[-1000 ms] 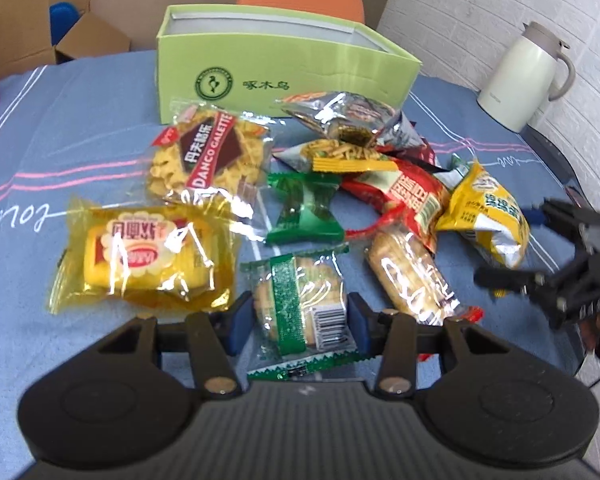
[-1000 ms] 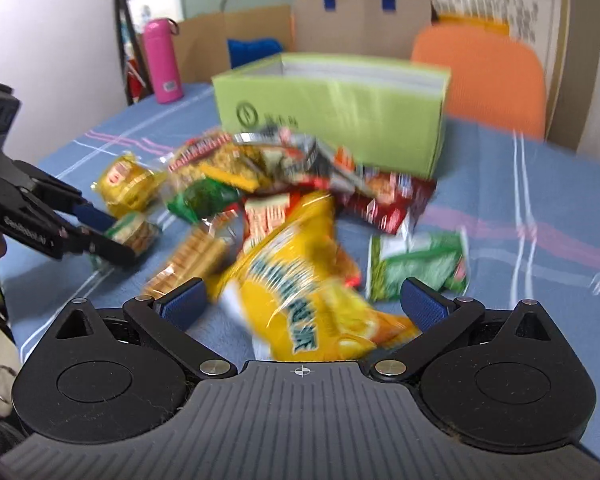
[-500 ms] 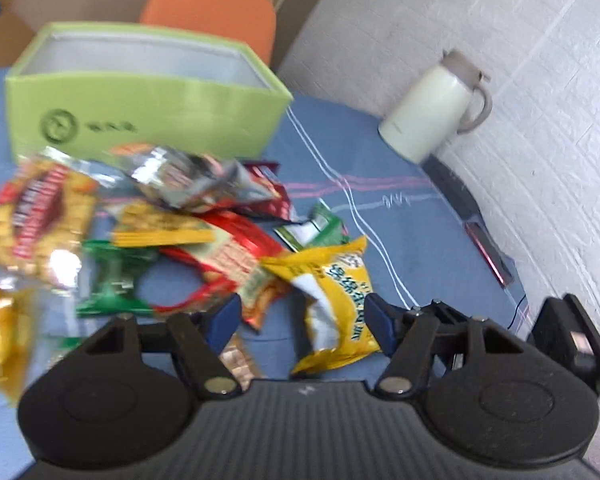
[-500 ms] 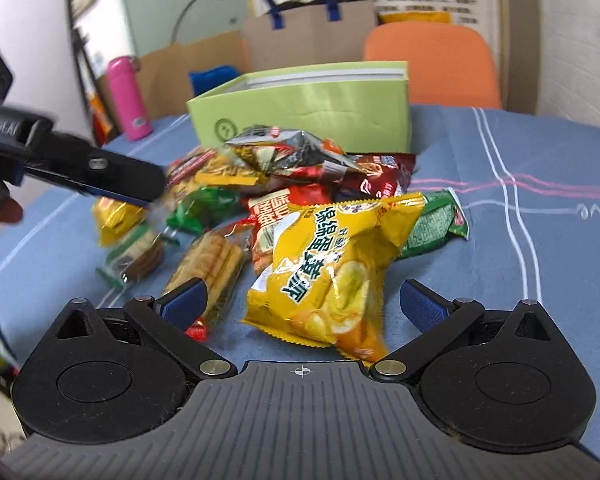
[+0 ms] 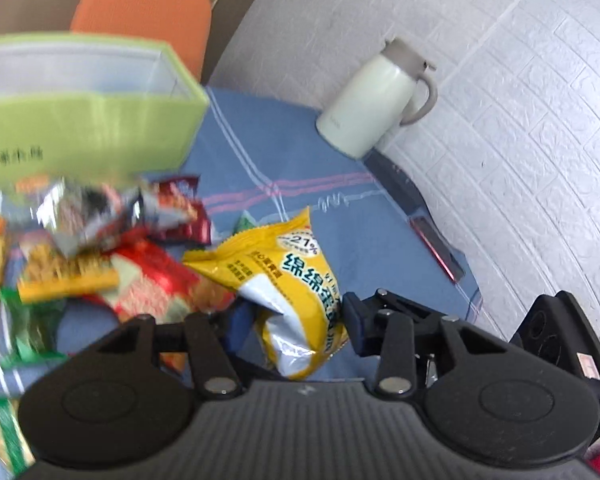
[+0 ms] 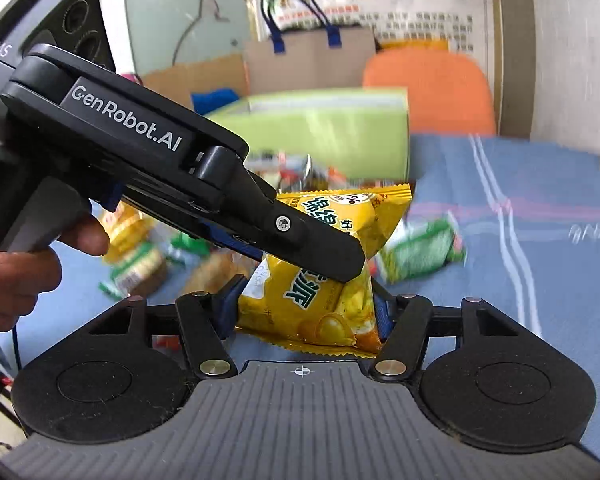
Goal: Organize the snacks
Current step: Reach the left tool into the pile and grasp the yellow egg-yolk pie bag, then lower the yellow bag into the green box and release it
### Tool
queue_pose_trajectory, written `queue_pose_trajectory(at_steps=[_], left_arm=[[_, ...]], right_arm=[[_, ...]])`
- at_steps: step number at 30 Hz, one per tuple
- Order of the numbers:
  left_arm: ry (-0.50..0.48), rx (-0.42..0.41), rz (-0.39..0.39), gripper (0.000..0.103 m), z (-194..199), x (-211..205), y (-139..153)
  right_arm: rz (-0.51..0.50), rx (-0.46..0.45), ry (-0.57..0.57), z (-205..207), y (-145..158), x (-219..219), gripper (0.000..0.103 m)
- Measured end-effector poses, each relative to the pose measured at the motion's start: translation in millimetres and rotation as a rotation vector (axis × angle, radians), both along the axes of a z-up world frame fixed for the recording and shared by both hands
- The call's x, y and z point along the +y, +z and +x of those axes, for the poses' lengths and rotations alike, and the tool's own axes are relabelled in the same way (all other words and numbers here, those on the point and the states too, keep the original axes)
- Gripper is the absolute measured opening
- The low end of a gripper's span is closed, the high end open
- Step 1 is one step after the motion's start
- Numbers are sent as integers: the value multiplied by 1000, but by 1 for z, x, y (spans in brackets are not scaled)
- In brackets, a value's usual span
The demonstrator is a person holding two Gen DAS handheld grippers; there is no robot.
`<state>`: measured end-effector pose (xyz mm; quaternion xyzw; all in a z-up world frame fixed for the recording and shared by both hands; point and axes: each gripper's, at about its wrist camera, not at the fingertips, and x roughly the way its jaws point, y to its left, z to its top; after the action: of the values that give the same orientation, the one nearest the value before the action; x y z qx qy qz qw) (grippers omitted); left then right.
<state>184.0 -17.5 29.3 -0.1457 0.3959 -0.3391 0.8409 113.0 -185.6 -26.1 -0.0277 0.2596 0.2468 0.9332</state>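
A yellow chip bag (image 5: 300,280) lies at the right end of the snack pile (image 5: 100,248) on the blue tablecloth. My left gripper (image 5: 292,320) has it between its blue pads, jaws closing and touching its sides. In the right wrist view the same bag (image 6: 332,300) sits between my right gripper's (image 6: 304,304) pads, which are closing and press its lower part. The left gripper's upper finger (image 6: 312,244) crosses over the bag from the left. The light green open box (image 5: 88,124) stands behind the pile.
A white kettle (image 5: 376,108) stands at the far right near the brick wall, with a dark flat device (image 5: 436,248) by the table edge. An orange chair (image 6: 428,88) and a paper bag (image 6: 308,64) are behind the box. A person's hand (image 6: 16,272) holds the left gripper.
The left gripper let go of the small cracker pack, swung right and narrowed around the yellow chip bag. The right gripper, wide open before, has drawn in on the same bag.
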Motion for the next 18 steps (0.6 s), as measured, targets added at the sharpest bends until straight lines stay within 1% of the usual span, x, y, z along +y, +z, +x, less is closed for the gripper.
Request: queue_pose_trajectory(at_steps=[3, 6, 9, 12, 14, 15, 16, 17, 18], left_arm=[[35, -67, 16, 42, 34, 5, 30], [80, -129, 62, 42, 82, 12, 62], [118, -148, 112, 42, 132, 25, 77], [157, -92, 121, 42, 178, 42, 69], [182, -56, 122, 42, 203, 52, 56], [194, -48, 137, 42, 211, 55, 49], [219, -44, 155, 48, 216, 59, 44], [241, -42, 167, 60, 218, 63, 40], [259, -39, 163, 64, 217, 67, 37]], right_arm=[[-26, -63, 19, 24, 19, 11, 45], [-21, -127, 47, 73, 46, 28, 46], [10, -113, 84, 134, 68, 53, 46], [10, -73, 119, 190, 72, 81, 46], [1, -32, 131, 226, 65, 88, 46], [-1, -6, 135, 240, 59, 90, 47], [-4, 23, 137, 253, 52, 93, 48], [-9, 47, 132, 263, 45, 97, 50], [-13, 61, 120, 269, 39, 97, 54]])
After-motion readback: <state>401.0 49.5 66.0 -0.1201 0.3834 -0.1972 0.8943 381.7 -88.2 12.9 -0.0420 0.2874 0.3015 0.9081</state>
